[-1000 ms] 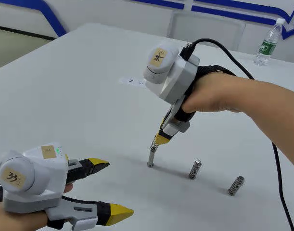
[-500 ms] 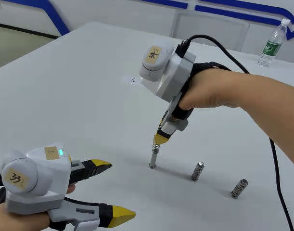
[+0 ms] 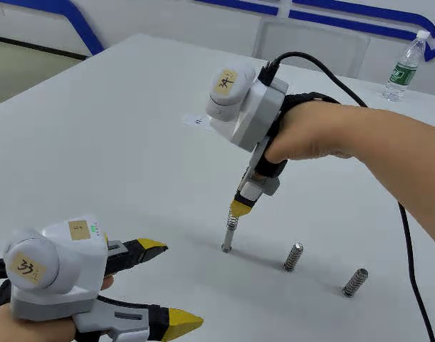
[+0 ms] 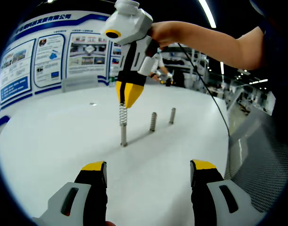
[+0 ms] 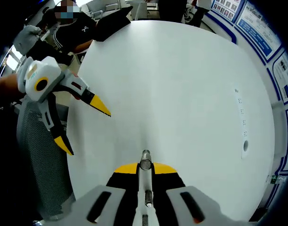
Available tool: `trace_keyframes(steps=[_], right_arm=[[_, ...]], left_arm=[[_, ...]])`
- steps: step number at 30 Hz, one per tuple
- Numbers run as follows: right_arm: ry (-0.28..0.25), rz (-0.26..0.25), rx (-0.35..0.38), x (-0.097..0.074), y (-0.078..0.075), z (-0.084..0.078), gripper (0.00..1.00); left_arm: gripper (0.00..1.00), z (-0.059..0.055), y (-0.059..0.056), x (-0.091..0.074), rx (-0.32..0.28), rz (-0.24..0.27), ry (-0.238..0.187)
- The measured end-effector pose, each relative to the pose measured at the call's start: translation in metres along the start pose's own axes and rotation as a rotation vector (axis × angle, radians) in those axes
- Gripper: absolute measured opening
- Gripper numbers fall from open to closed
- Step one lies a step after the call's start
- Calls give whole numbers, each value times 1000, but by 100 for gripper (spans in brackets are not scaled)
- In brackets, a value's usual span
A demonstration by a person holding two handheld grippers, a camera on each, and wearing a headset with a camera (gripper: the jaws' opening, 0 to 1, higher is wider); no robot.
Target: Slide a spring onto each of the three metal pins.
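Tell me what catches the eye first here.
The right gripper, mid-table, is shut on a spring atop a mostly bare pin. Beside it stand two sprung pins. The left gripper hangs open, nearer the person.

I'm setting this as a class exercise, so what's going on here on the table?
A person works two handheld grippers over a white table. The right gripper is shut on a small coiled metal spring, set on the top of the leftmost upright metal pin. The other two pins already carry springs. The left gripper is open nearby, fingers empty.
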State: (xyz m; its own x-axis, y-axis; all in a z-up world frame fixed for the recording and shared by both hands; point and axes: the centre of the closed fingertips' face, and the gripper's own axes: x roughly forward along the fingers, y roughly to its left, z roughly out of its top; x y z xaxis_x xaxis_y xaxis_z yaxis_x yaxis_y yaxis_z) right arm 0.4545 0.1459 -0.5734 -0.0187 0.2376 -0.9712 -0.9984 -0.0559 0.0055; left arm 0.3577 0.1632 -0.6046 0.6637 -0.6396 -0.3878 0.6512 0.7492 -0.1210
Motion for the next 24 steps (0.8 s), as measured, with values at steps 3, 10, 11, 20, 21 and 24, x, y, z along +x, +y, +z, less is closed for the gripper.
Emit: trace_keyframes(steps=[3, 10, 11, 20, 21, 24], right_arm=[[0, 1, 3, 0, 0, 0, 11], [14, 2, 10, 3, 0, -6, 11], [17, 5, 13, 4, 0, -6, 11], [31, 9, 14, 15, 0, -5, 11], [31, 10, 13, 16, 0, -5, 11], [31, 12, 23, 22, -1, -6, 11]], left_arm=[[73, 0, 0, 0, 1, -1, 2], [73, 0, 0, 1, 2, -3, 3], [73, 0, 0, 1, 2, -3, 3], [73, -2, 1, 0, -2, 1, 2], [73, -2, 1, 0, -2, 1, 2], [73, -1, 1, 0, -2, 2, 2]])
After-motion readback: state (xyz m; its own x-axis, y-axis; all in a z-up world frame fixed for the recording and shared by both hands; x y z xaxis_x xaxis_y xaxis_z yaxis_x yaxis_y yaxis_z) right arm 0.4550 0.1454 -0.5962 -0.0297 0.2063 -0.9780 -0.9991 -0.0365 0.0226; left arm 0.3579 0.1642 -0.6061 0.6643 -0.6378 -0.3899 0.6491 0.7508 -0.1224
